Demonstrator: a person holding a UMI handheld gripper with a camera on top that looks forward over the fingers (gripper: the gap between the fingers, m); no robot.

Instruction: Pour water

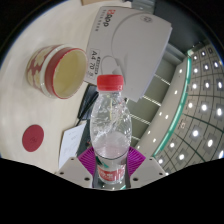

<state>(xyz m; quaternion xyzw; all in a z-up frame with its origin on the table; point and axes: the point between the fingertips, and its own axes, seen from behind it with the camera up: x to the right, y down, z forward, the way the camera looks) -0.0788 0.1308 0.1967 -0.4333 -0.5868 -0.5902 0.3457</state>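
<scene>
the gripper (pixel 112 168) is clenched on a clear plastic water bottle (pixel 110 125), its purple pads (pixel 92 158) pressing the bottle's lower body from both sides with no gap showing. the bottle stands up from between the fingers, its base low between them and its red cap (pixel 109 82) still on at the top. the bottle looks clear through most of its height; how much water is in it cannot be told. a red and white label (pixel 111 172) wraps the lowest part near the pads. just beside the bottle lies a white sheet of paper (pixel 72 143) on the pale table (pixel 30 100), and further off a small red round disc (pixel 35 135). beyond the fingers sits a round bowl (pixel 60 68) with a dark red outer wall and a yellowish inside. behind the cap stands a white box (pixel 135 45) with red lettering.
</scene>
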